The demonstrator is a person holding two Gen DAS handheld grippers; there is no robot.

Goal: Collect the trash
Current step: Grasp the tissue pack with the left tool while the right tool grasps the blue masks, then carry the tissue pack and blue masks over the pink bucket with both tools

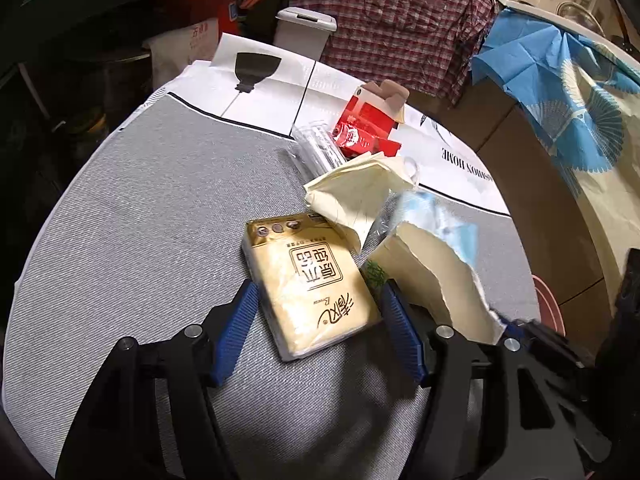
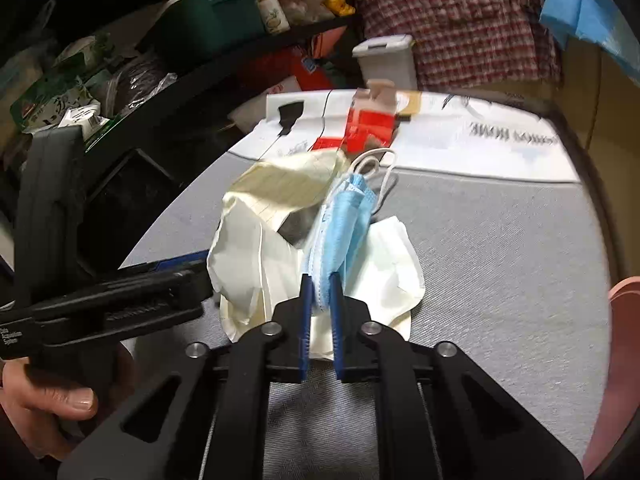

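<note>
Grey tablecloth [image 1: 140, 220] carries the litter: the left gripper [image 1: 320, 312] straddles a tissue pack [image 1: 308, 280], fingers apart, while the right gripper [image 2: 320, 292] pinches a blue mask [image 2: 340, 232].

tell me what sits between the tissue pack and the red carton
In the left wrist view, crumpled cream paper lies between the tissue pack and the red carton, with a clear plastic wrapper beside it.
</note>
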